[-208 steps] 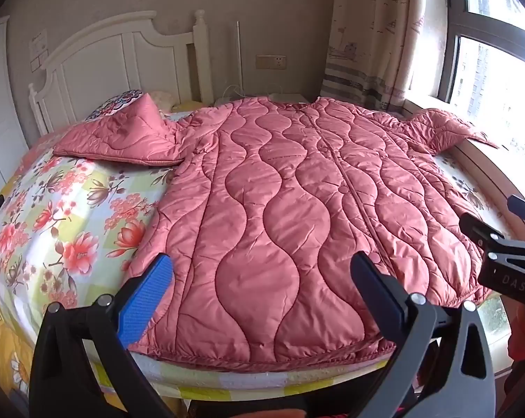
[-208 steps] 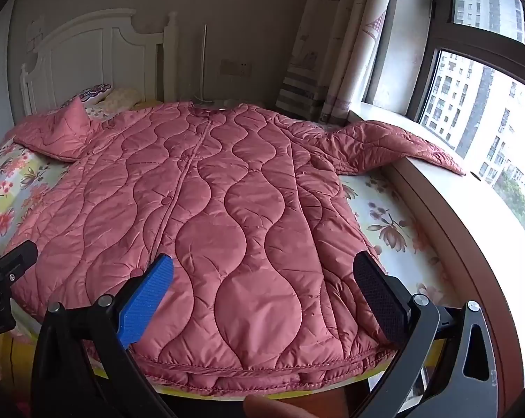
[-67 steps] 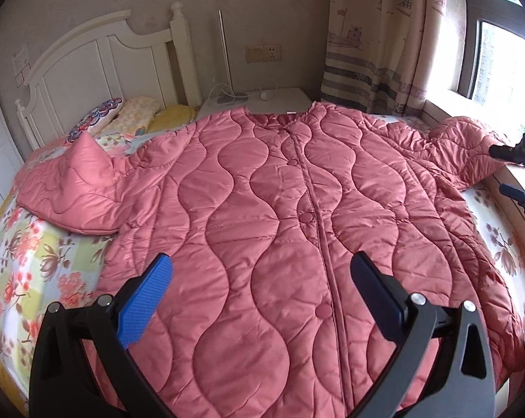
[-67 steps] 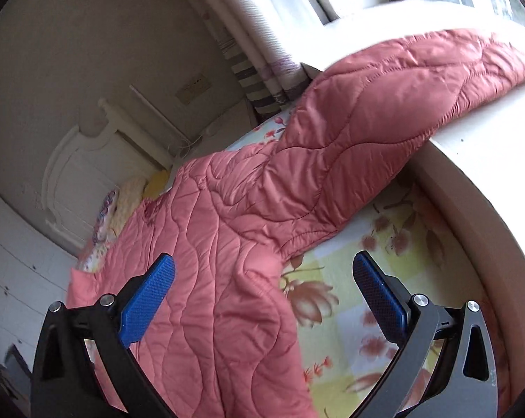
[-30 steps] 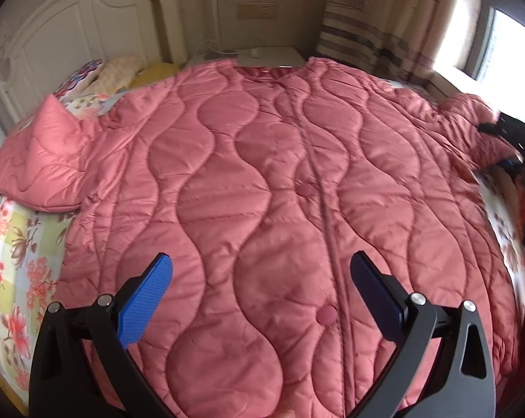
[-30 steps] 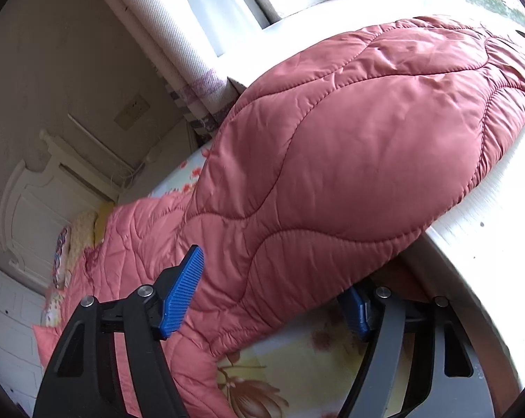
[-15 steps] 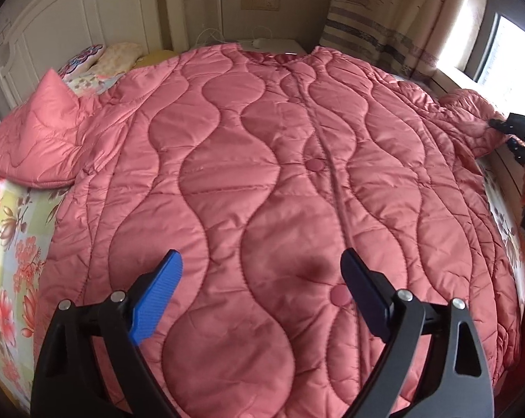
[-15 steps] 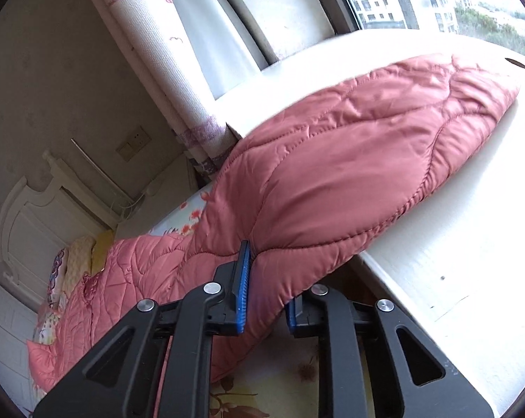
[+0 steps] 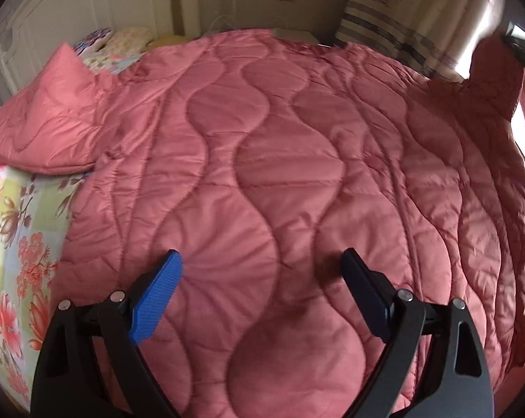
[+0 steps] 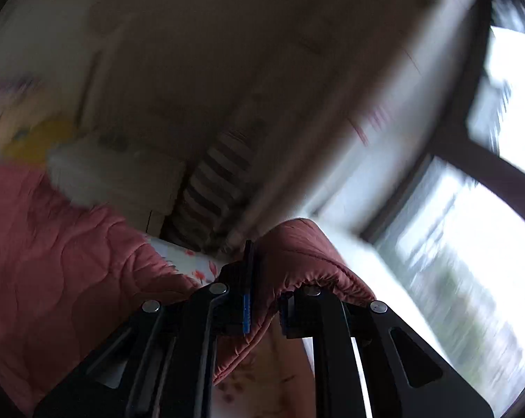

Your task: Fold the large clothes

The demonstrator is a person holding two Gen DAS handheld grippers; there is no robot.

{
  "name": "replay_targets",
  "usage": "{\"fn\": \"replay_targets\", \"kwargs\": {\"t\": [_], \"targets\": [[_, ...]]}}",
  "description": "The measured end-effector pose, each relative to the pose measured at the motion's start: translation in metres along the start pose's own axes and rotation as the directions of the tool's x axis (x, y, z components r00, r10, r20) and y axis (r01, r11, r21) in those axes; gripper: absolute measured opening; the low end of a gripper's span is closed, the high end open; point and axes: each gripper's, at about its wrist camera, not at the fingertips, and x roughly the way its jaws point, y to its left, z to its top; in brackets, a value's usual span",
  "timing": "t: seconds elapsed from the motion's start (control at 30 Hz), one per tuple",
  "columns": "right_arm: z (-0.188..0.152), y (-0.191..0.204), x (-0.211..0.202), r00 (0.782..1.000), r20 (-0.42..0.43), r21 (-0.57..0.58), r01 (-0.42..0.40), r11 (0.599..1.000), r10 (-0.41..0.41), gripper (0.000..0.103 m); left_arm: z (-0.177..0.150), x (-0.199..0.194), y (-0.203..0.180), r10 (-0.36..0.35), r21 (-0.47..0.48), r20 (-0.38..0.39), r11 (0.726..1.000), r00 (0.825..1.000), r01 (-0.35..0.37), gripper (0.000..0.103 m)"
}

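A large pink quilted coat point(image 9: 279, 160) lies spread front-up across the bed. Its left sleeve point(image 9: 49, 129) rests on the floral sheet at the left. My left gripper point(image 9: 259, 271) hovers open just above the coat's lower front, with nothing between its fingers. The coat's right sleeve point(image 10: 304, 254) is pinched between the pads of my right gripper point(image 10: 262, 299), which is shut on it and holds it lifted off the bed. In the left wrist view that raised sleeve point(image 9: 495, 73) stands up at the far right. The right wrist view is blurred.
A floral bedsheet point(image 9: 15, 230) shows at the left bed edge. The white headboard point(image 9: 53, 17) and pillows point(image 9: 123, 40) are at the back. A striped curtain point(image 9: 401, 24) and a window point(image 10: 471, 237) with a wide white sill stand at the right.
My right gripper shut on the right sleeve and lifted it off the window sill. The left gripper came lower and closer over the coat's front, its fingers a little narrower.
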Motion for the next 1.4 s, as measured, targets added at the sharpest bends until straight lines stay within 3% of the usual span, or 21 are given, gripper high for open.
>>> {"fn": "replay_targets", "kwargs": {"t": [0.03,0.07,0.1,0.2,0.33,0.43,0.47,0.57,0.67,0.73,0.83,0.9,1.0,1.2,1.27,1.33,1.37,1.4], "targets": [[0.01,0.031,-0.011,0.999,0.032,-0.155,0.002,0.988,0.003,0.012,0.0,-0.001,0.006,0.004,-0.019,0.001,1.0,1.0,-0.004,0.092],[0.015,0.071,-0.024,0.997,0.06,-0.314,-0.021,0.949,0.042,0.012,0.001,-0.003,0.011,0.012,-0.035,0.002,0.999,1.0,-0.012,0.092],[0.015,0.095,-0.032,0.995,0.064,-0.397,-0.044,0.917,0.076,0.011,0.003,-0.005,0.02,0.026,-0.06,0.006,0.998,1.0,-0.026,0.092],[-0.015,0.171,-0.056,0.988,0.076,-0.657,-0.05,0.752,0.132,0.01,0.008,-0.018,0.042,0.081,-0.103,0.024,0.992,0.996,-0.078,0.092],[-0.044,0.206,-0.065,0.989,0.06,-0.747,-0.044,0.663,0.134,0.01,0.031,-0.04,0.065,0.168,-0.097,0.085,0.982,0.982,-0.16,0.093],[-0.059,0.216,-0.065,0.991,0.104,-0.793,0.033,0.608,0.081,0.01,0.057,-0.062,0.066,0.226,-0.074,0.157,0.974,0.962,-0.216,0.095],[-0.066,0.221,-0.063,0.991,0.123,-0.823,0.069,0.563,0.058,0.01,0.067,-0.068,0.063,0.23,-0.069,0.176,0.973,0.957,-0.221,0.096],[-0.07,0.236,-0.064,0.983,0.185,-0.896,0.16,0.415,0.021,0.01,0.099,-0.083,0.036,0.199,-0.037,0.22,0.98,0.955,-0.196,0.096],[-0.066,0.239,-0.066,0.982,0.188,-0.928,0.171,0.332,0.017,0.01,0.13,-0.104,-0.019,0.09,0.102,0.289,0.987,0.953,-0.124,0.096],[-0.066,0.239,-0.068,0.985,0.17,-0.932,0.156,0.328,0.016,0.01,0.144,-0.109,-0.078,0.043,0.273,0.313,0.953,0.949,-0.133,0.096],[-0.066,0.238,-0.071,0.988,0.156,-0.918,0.139,0.37,0.017,0.01,0.142,-0.09,-0.147,0.05,0.466,0.332,0.86,0.942,-0.21,0.096],[-0.069,0.238,-0.071,0.988,0.152,-0.906,0.133,0.403,0.016,0.01,0.138,-0.07,-0.178,0.067,0.559,0.326,0.791,0.943,-0.25,0.097],[-0.07,0.238,-0.07,0.987,0.157,-0.894,0.134,0.428,0.019,0.01,0.137,-0.04,-0.203,0.143,0.605,0.367,0.714,0.919,-0.353,0.097],[-0.066,0.238,-0.064,0.983,0.181,-0.878,0.152,0.455,0.021,0.011,0.157,0.014,-0.194,0.357,0.534,0.357,0.68,0.863,-0.503,0.097],[-0.068,0.237,-0.067,0.982,0.188,-0.87,0.158,0.468,0.017,0.011,0.168,0.028,-0.176,0.409,0.495,0.32,0.697,0.855,-0.518,0.097],[-0.069,0.236,-0.07,0.979,0.201,-0.863,0.168,0.476,0.019,0.011,0.183,0.039,-0.143,0.505,0.376,0.319,0.71,0.802,-0.596,0.097],[-0.069,0.236,-0.071,0.978,0.207,-0.859,0.173,0.483,0.018,0.011,0.19,0.043,-0.126,0.536,0.333,0.296,0.718,0.791,-0.611,0.096],[-0.07,0.235,-0.072,0.976,0.218,-0.851,0.181,0.493,0.017,0.011,0.194,0.045,-0.114,0.545,0.309,0.263,0.734,0.796,-0.605,0.096]]}}
